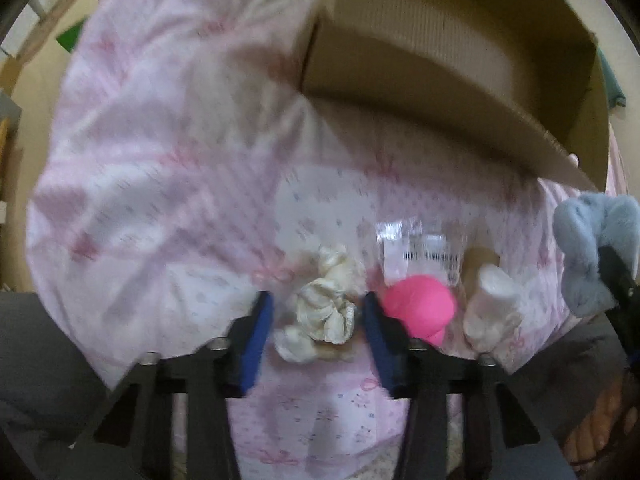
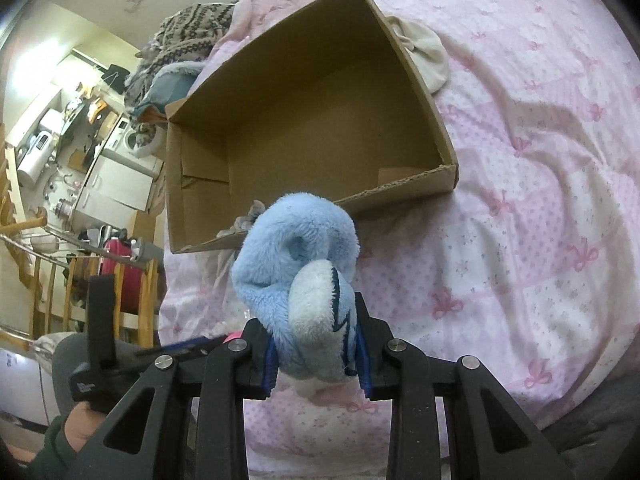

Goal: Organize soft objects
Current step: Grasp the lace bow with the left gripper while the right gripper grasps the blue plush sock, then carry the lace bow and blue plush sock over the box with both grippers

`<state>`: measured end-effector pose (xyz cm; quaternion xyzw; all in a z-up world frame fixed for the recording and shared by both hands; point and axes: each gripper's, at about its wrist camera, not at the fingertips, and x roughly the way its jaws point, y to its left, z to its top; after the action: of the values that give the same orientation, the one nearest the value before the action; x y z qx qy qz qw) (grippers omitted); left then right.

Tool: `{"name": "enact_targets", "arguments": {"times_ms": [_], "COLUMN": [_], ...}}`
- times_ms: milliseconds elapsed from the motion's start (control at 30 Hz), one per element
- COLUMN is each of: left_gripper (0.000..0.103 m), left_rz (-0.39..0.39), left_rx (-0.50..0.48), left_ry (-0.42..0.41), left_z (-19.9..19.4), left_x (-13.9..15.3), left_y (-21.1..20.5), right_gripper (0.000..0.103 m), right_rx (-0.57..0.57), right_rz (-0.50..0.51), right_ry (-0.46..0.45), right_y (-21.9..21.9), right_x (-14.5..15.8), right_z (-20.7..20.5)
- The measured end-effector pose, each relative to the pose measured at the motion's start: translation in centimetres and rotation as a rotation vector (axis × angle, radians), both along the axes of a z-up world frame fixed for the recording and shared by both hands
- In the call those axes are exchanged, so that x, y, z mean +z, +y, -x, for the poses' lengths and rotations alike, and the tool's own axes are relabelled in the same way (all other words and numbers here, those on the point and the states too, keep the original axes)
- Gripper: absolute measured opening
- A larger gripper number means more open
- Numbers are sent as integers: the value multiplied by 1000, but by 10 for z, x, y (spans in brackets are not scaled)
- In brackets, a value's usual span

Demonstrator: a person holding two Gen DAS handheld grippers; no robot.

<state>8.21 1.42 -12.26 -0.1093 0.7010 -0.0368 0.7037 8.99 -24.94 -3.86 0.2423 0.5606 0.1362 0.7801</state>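
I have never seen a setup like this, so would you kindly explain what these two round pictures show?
A person holds two hand-held grippers, each with a fisheye camera looking along its fingers. The left view shows the left gripper open around a cream crumpled fabric scrunchie, beside a bright pink rounded sponge and a white fluffy bundle, all on the pink patterned bedspread. The right view shows the right gripper clamped on a light blue plush toy, before an empty brown cardboard box.
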Motion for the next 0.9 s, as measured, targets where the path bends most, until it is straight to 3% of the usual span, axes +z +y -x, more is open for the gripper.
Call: {"name": "enact_targets", "arguments": {"times_ms": [33,133,233,467,600,900], "left_gripper": [22,16,15,15,15,15], "left_rz": [18,22,15,76,23,-29], "left_rx": [-1,3,36,148,114,50], "left_ry": [15,-18,-93,-233,-313,-356], "left_z": [0,0,-1,1,4,2], "left_x": [-4,4,23,56,73,81], "left_y": [-1,-1,9,37,28,9], "right_gripper": [33,33,33,33,33,33], "right_rx": [-1,1,1,5,13,22], "right_rz": [-1,-2,-8,-56,-63,-28], "right_ry": [2,4,0,-36,-47,-47], "right_y": [0,0,0,-2,0,5], "right_x": [0,0,1,6,10,10], "right_z": [0,1,1,4,6,6]}}
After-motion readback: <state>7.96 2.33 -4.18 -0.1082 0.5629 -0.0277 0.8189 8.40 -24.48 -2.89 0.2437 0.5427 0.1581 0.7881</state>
